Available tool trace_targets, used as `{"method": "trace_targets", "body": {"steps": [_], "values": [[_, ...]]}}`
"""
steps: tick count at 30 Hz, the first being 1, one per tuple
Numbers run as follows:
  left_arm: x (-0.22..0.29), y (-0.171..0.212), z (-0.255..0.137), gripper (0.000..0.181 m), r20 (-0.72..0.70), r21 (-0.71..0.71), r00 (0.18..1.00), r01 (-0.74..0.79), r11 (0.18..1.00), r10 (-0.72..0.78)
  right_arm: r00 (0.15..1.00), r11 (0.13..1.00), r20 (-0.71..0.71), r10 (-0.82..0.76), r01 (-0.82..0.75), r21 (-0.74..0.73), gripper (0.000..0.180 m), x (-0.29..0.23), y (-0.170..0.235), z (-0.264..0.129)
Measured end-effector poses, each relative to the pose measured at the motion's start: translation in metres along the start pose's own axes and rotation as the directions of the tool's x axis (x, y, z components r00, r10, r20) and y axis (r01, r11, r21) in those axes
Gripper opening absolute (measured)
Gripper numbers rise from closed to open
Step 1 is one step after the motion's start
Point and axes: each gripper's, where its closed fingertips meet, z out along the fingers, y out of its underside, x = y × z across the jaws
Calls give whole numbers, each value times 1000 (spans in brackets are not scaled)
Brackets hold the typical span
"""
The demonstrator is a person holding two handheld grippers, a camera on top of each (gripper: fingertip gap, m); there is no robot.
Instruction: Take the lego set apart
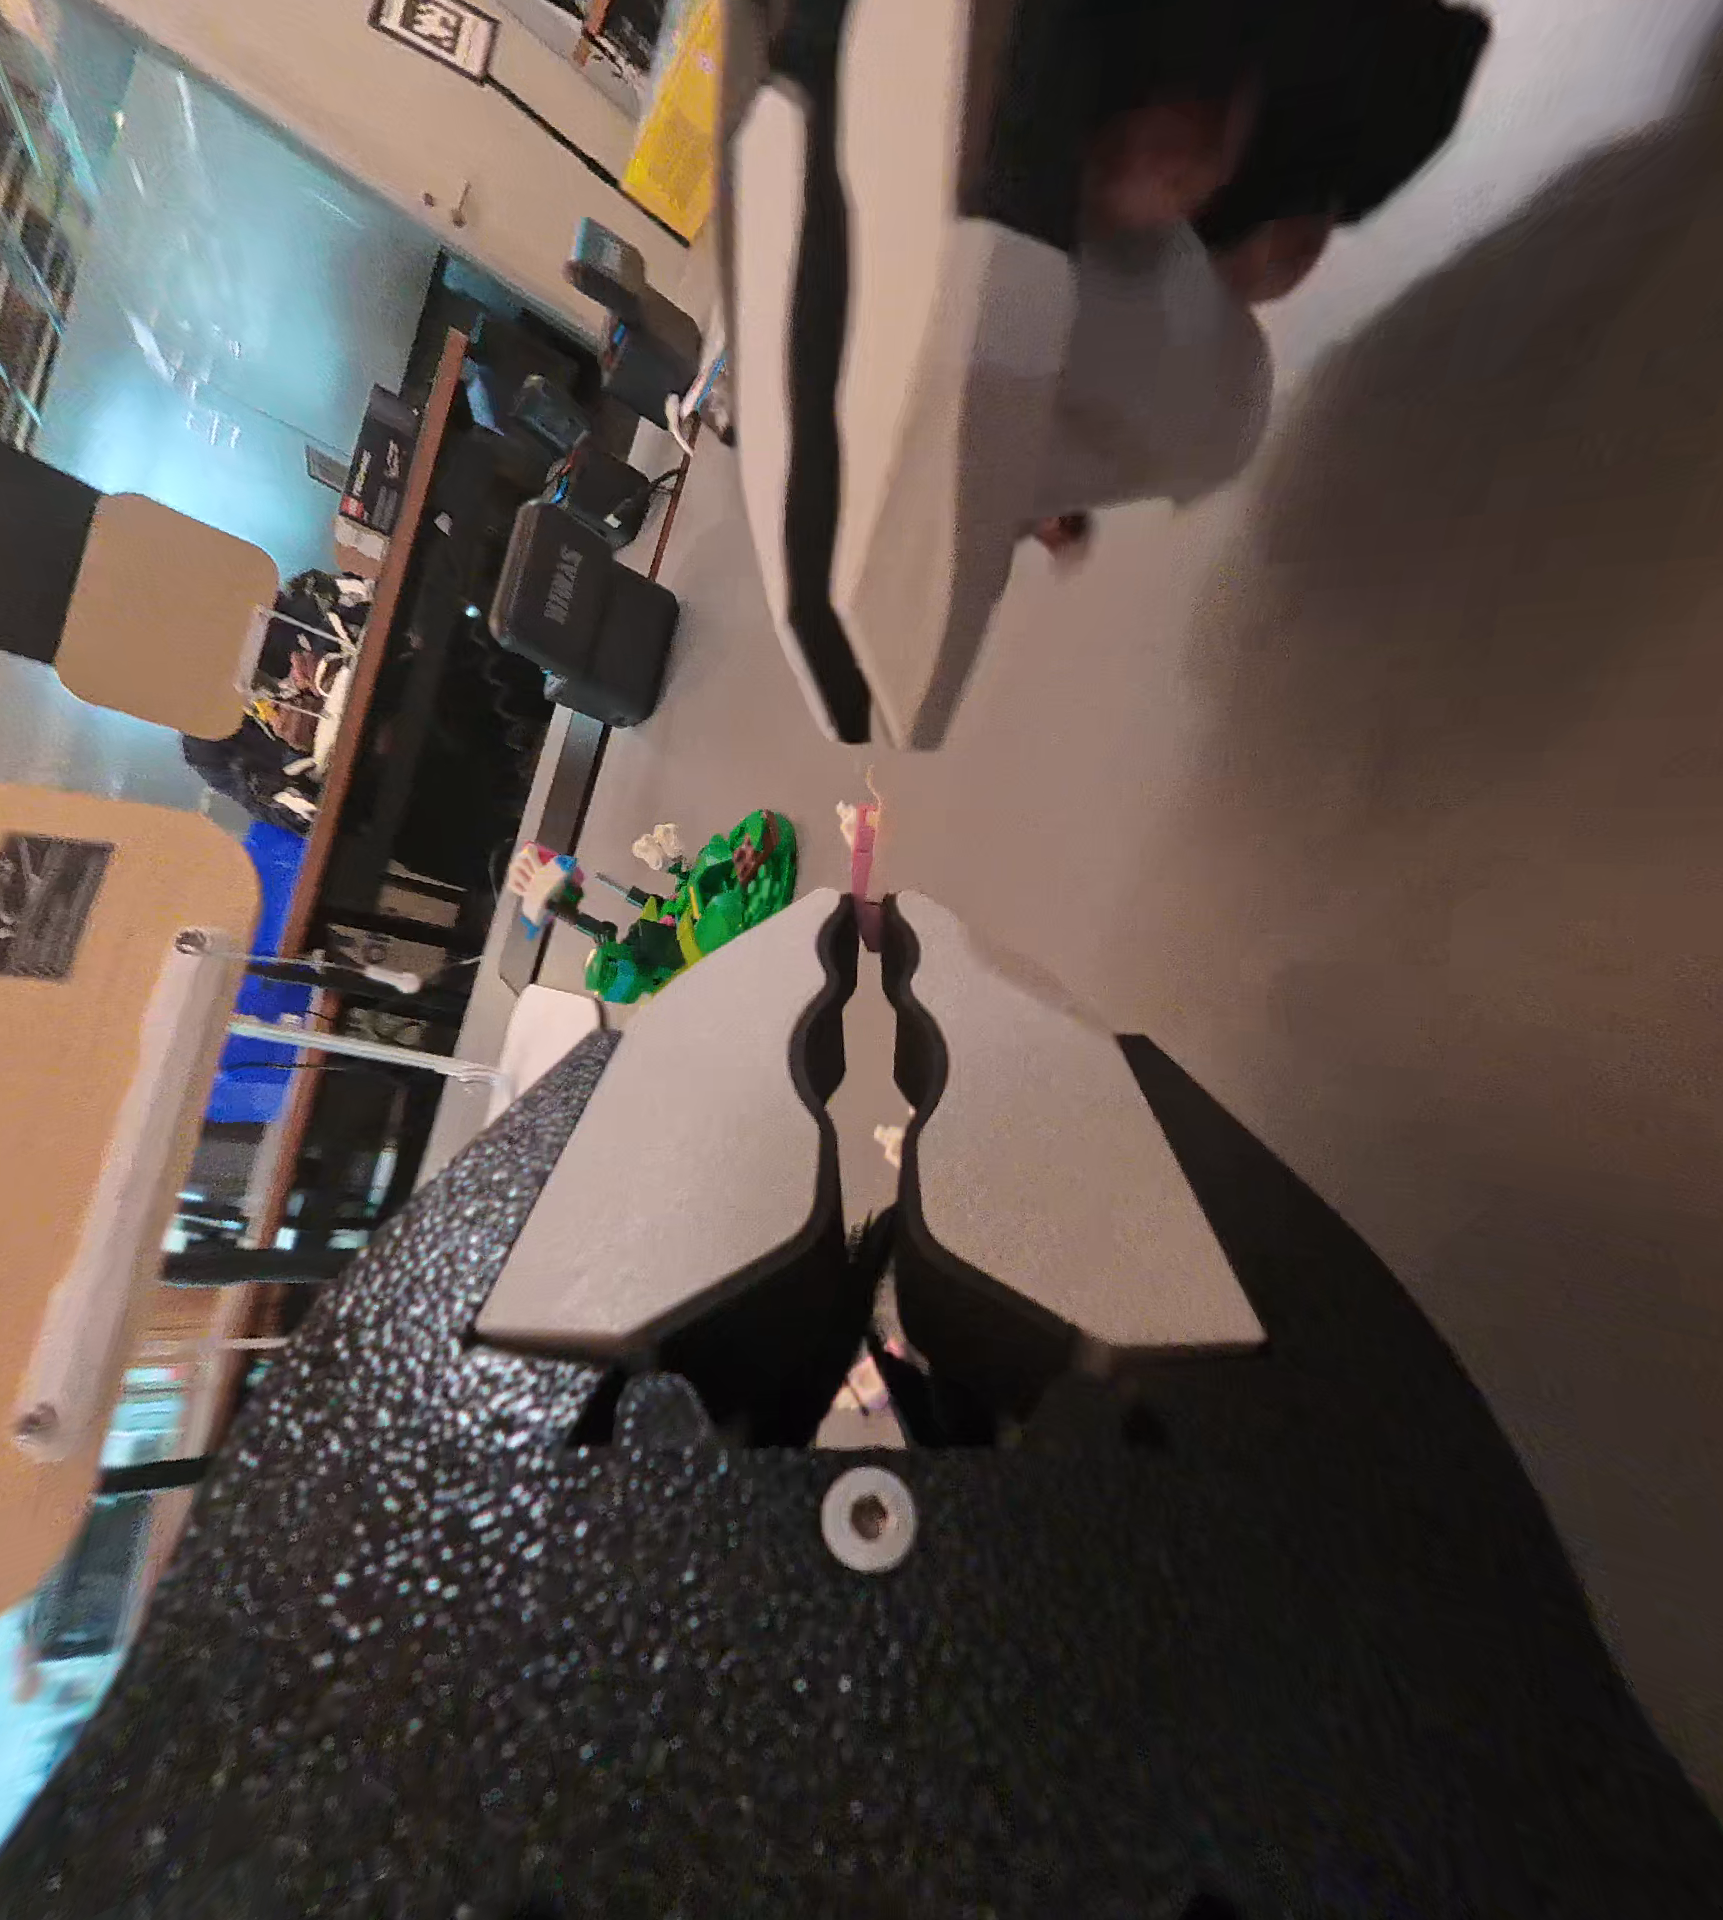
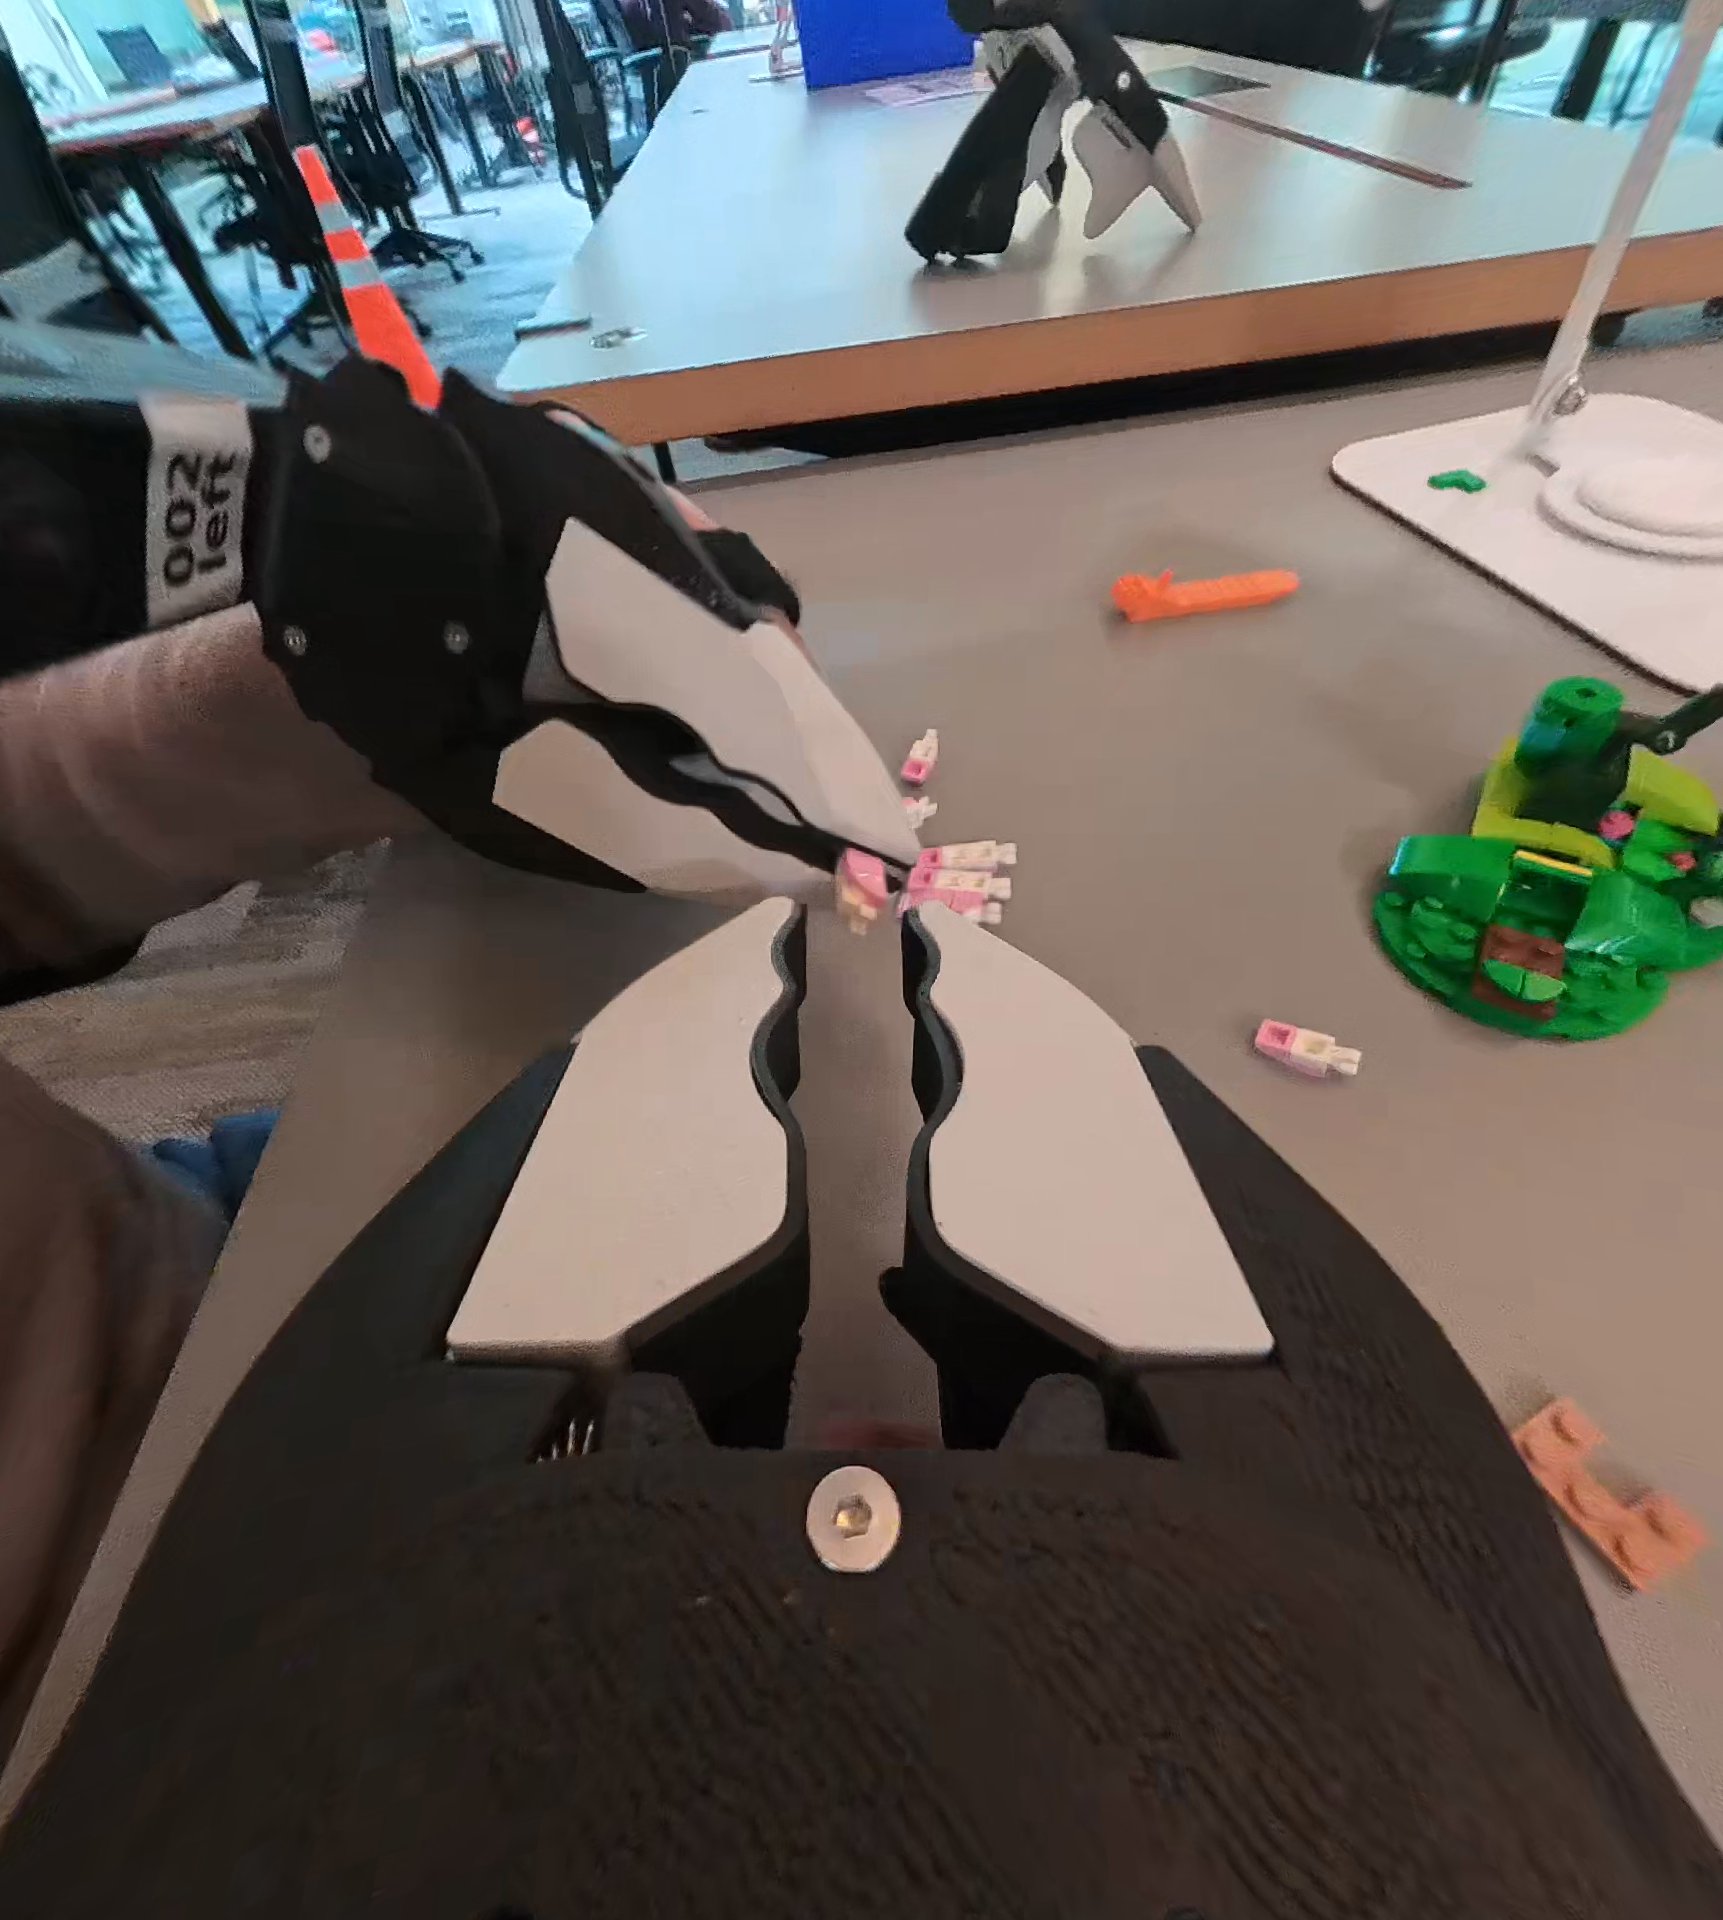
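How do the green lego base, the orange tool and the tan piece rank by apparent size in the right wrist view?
1. green lego base
2. tan piece and orange tool: they look alike, and the tan piece lies nearer the camera, so no ranking.

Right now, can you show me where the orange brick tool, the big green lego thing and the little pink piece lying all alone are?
orange brick separator [image 2: 1205, 593], right wrist view, middle of its flat handle.
green lego model [image 2: 1563, 925], right wrist view, its round green base.
loose pink piece [image 2: 1306, 1046], right wrist view, middle of the piece.
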Motion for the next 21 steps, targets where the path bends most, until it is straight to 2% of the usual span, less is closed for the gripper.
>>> {"method": "trace_targets", "body": {"steps": [2,9,17,21], "values": [[2,2,0,4,16,-9,997,-82,997,82,1000,1000,-6,29,-29,-2,13,4,3,0],[1,-7,-5,4,69,30,975,-213,977,211,990,992,62,130,-129,-5,14,-1,7,6],[0,-5,-5,4,87,3,956,-280,960,279,966,972,129,223,-231,43,13,-4,2,7],[-1,-5,-4,4,98,-2,955,-282,960,280,973,976,101,209,-214,41,9,-1,4,7]]}}
